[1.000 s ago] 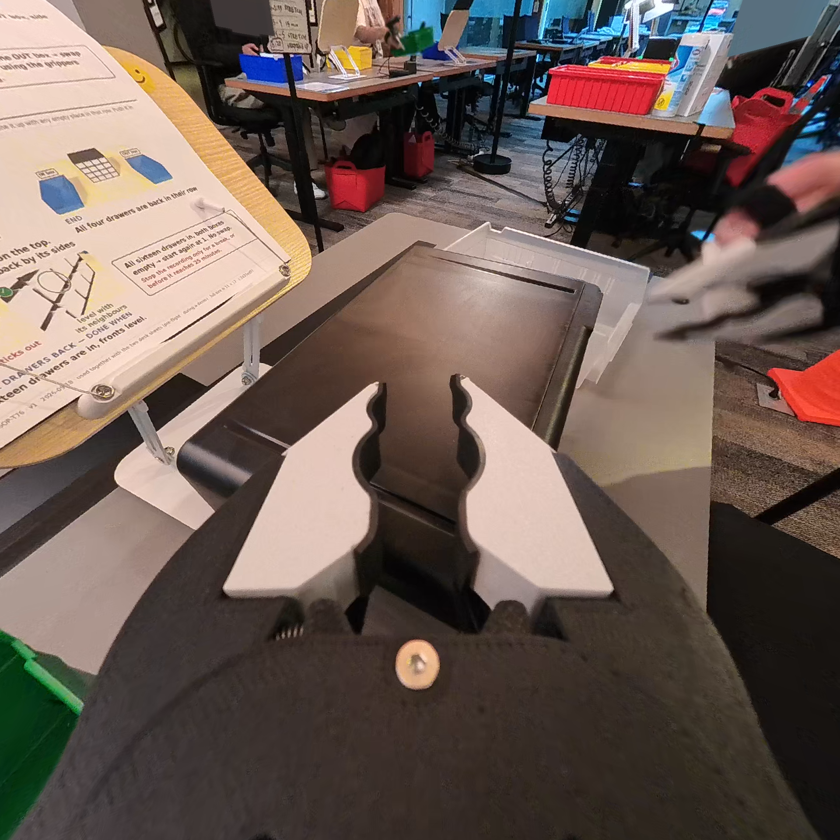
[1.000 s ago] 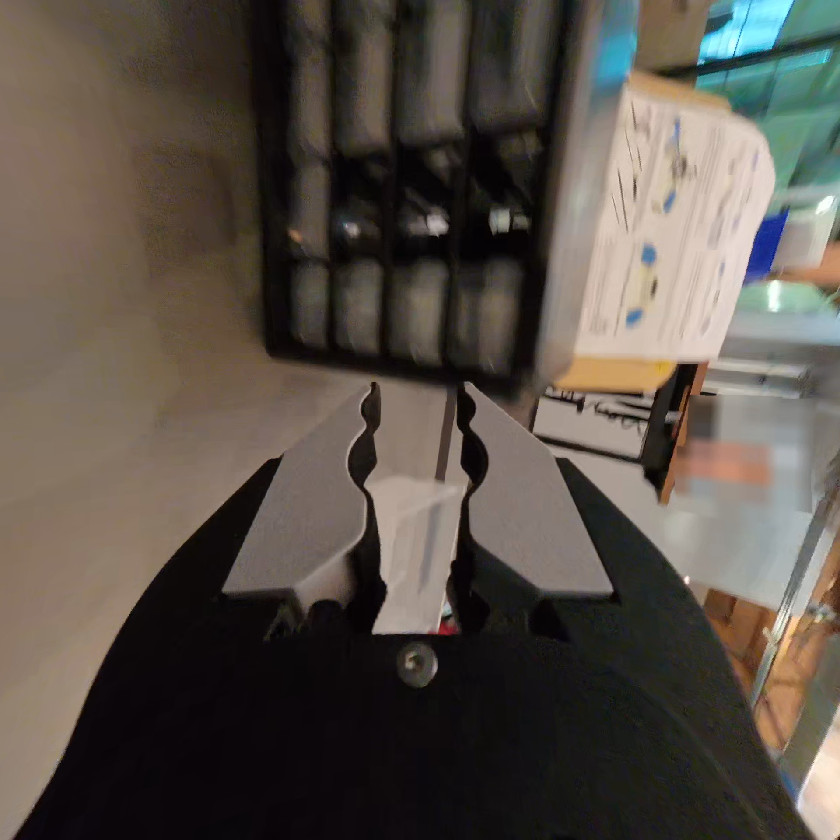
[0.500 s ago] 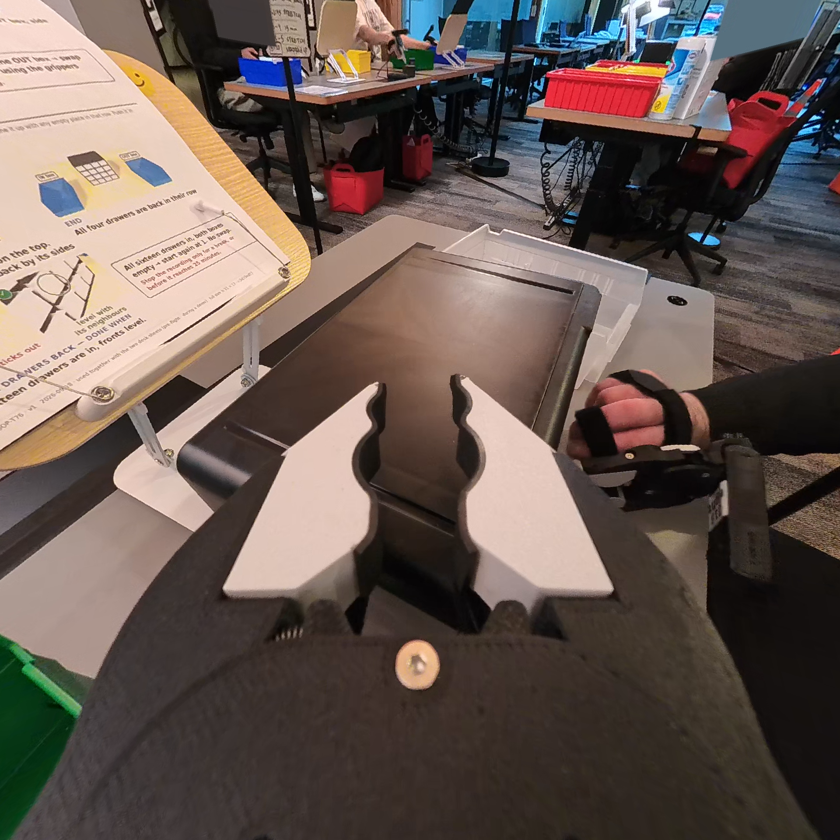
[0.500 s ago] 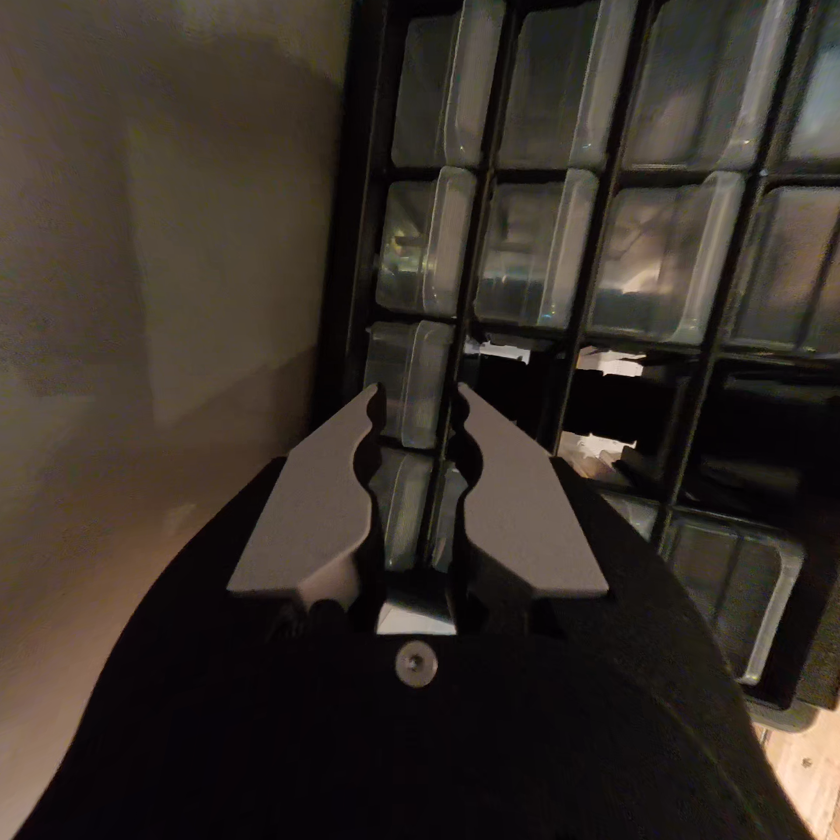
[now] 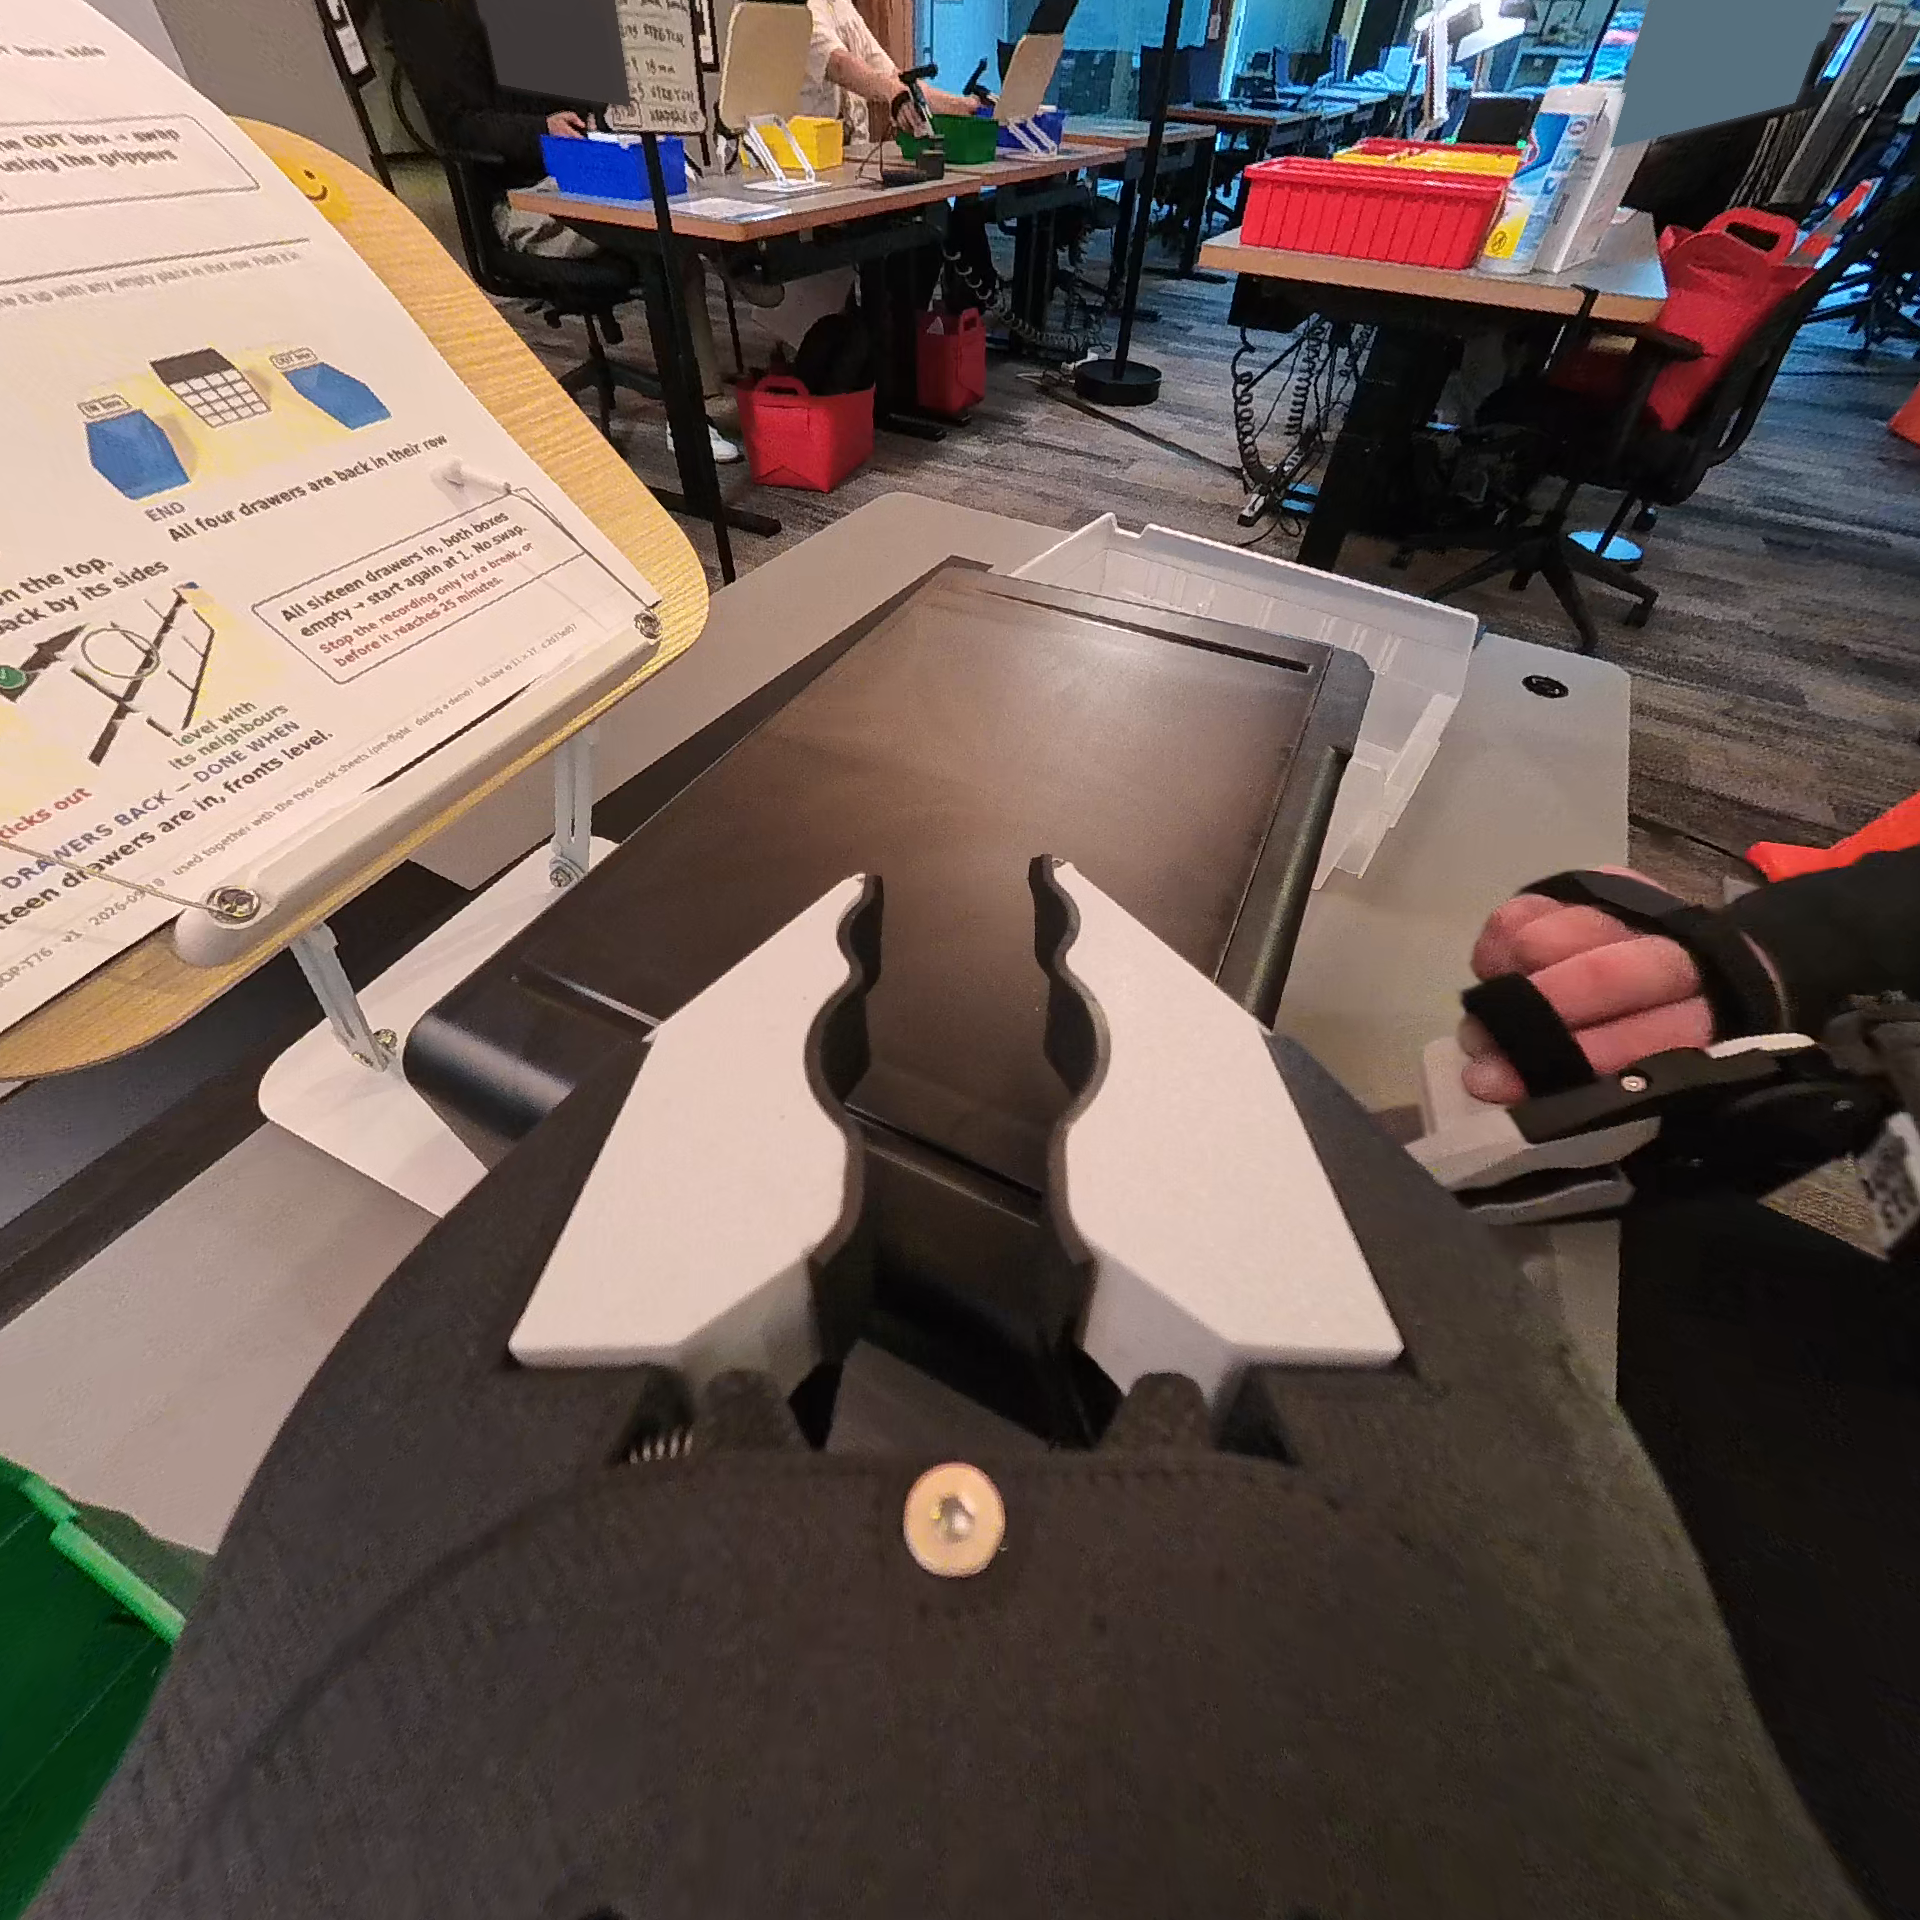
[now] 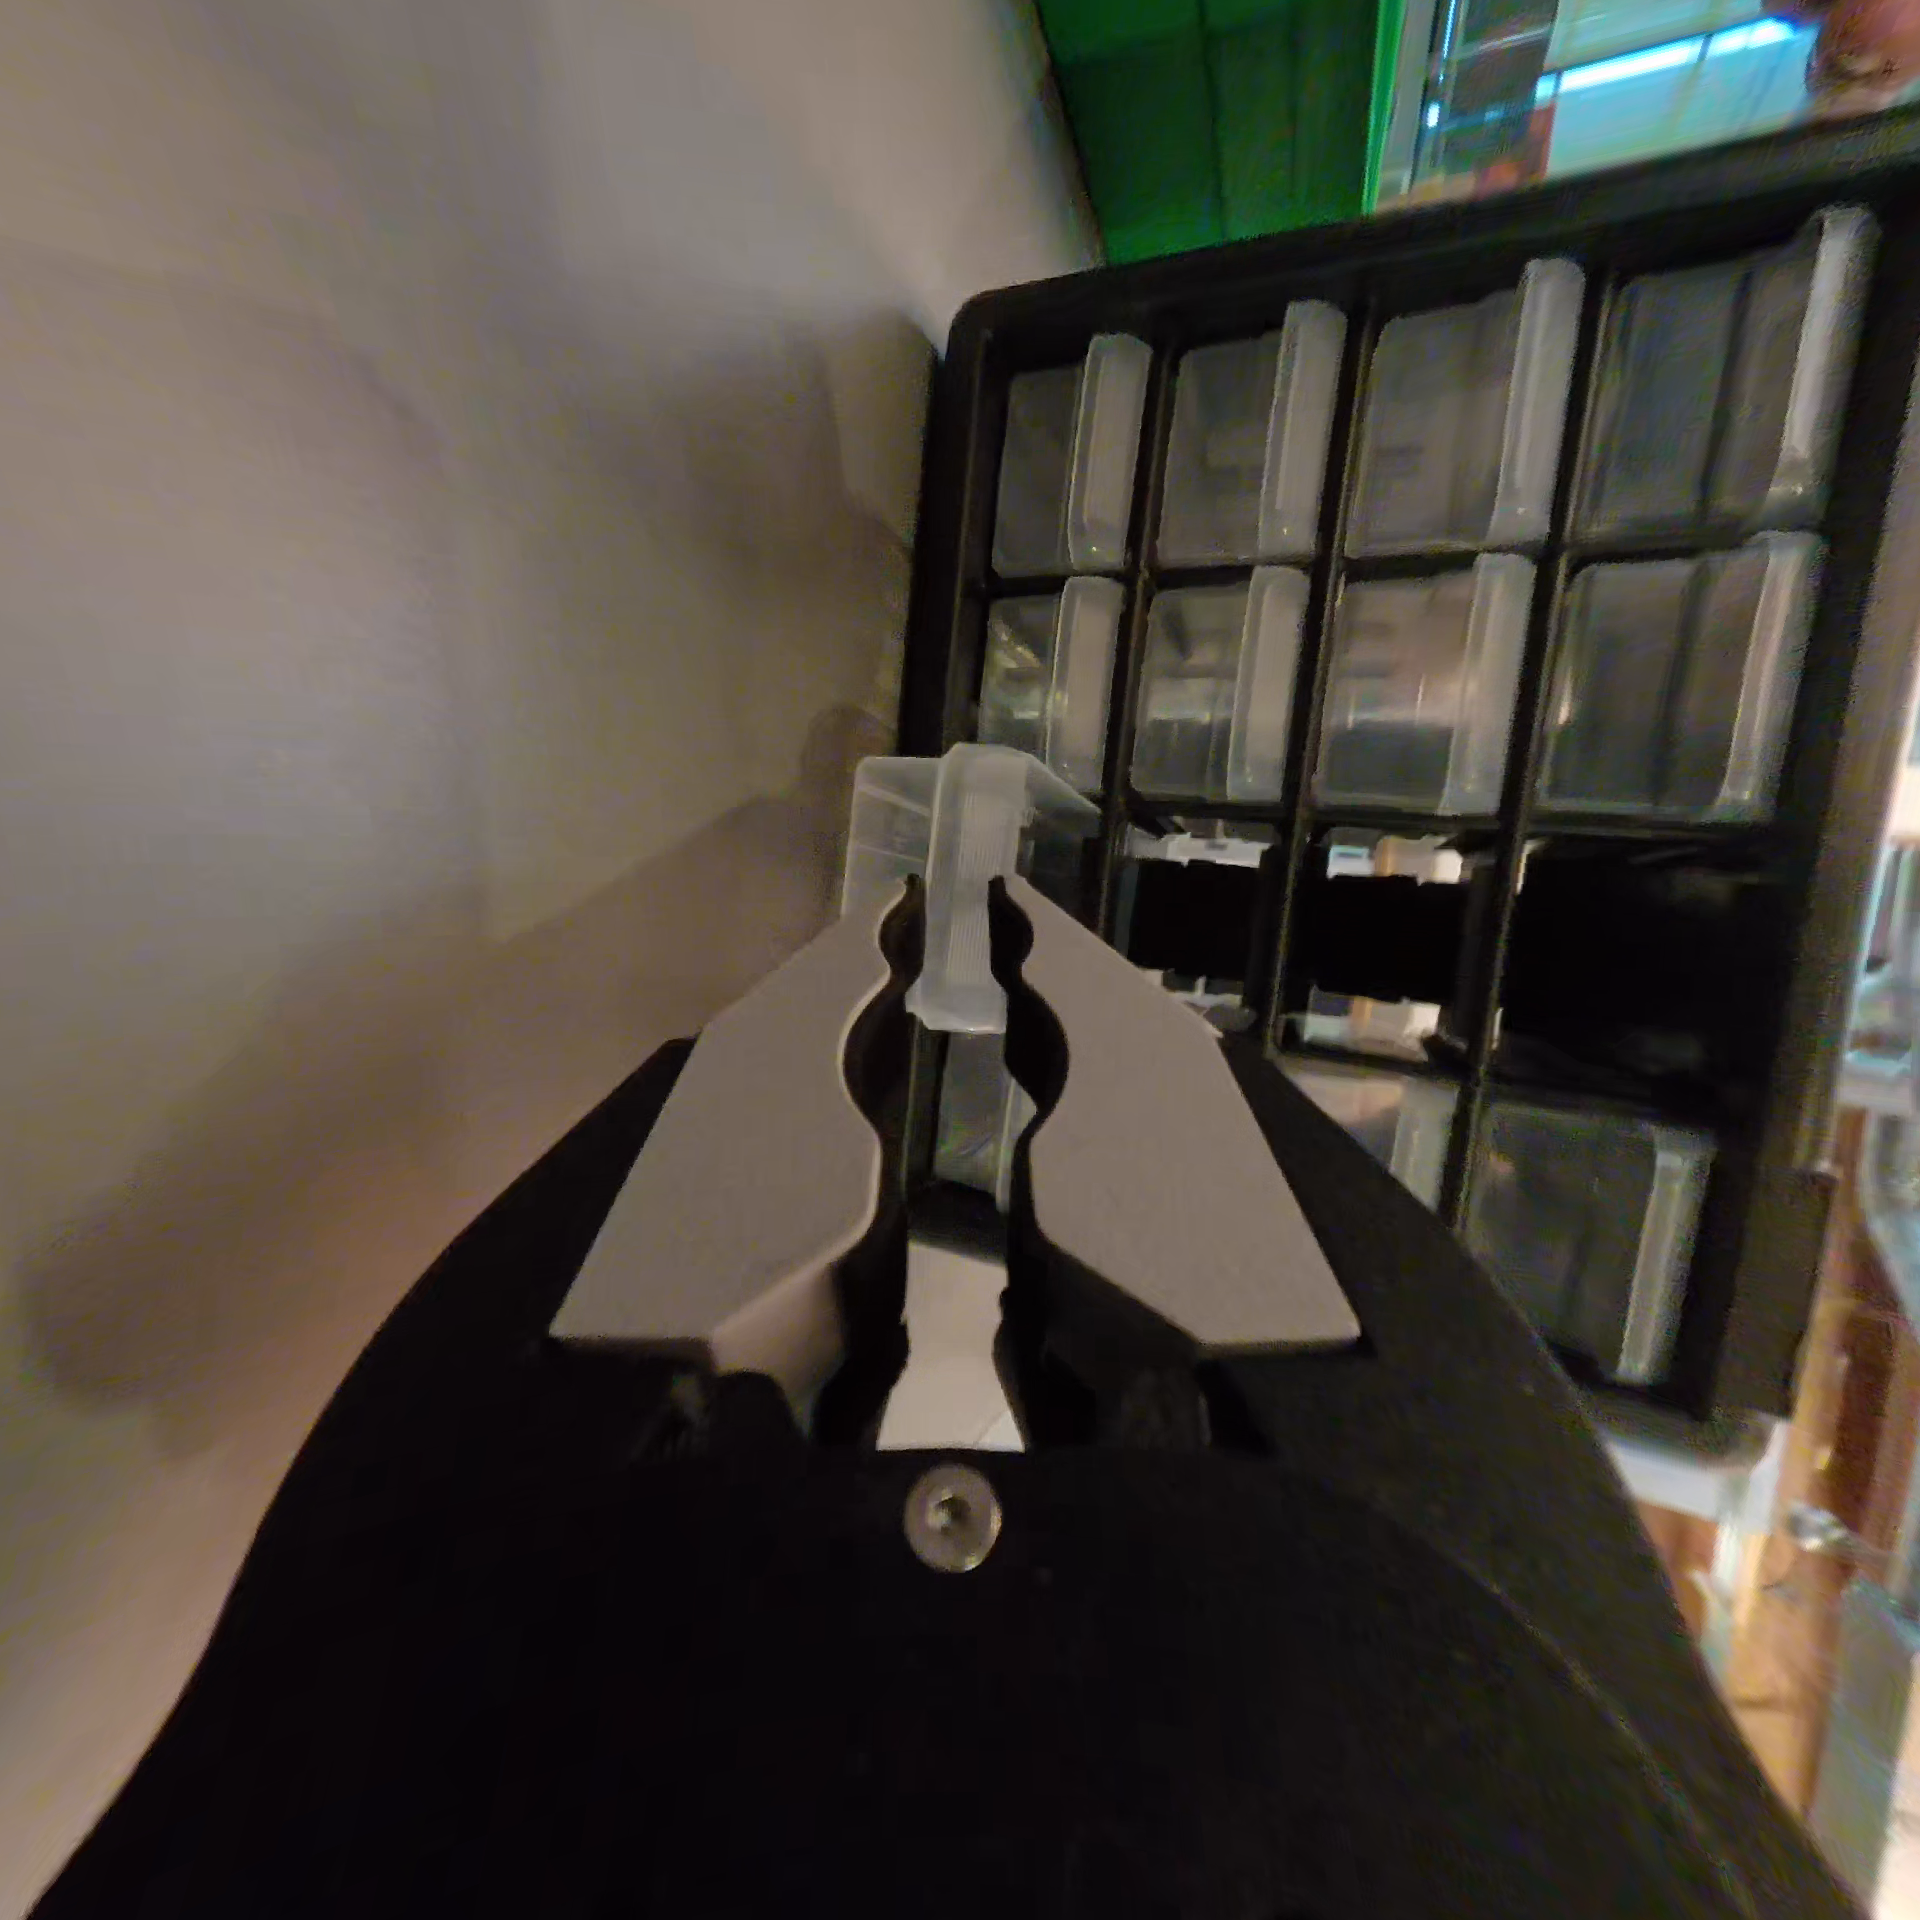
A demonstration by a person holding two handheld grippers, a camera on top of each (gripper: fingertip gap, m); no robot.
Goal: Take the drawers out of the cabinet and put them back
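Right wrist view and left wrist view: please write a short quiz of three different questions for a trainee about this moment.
1. True or false: the right gripper grips the handle of a clear drawer.
2. The empty slots of the cabinet in the right wrist view lie in: A) one row, B) every row, C) no row.
3. Fill in: the left gripper hovers over the cabinet's black ____ and holds nothing.

Key: 1 true; 2 A; 3 top.
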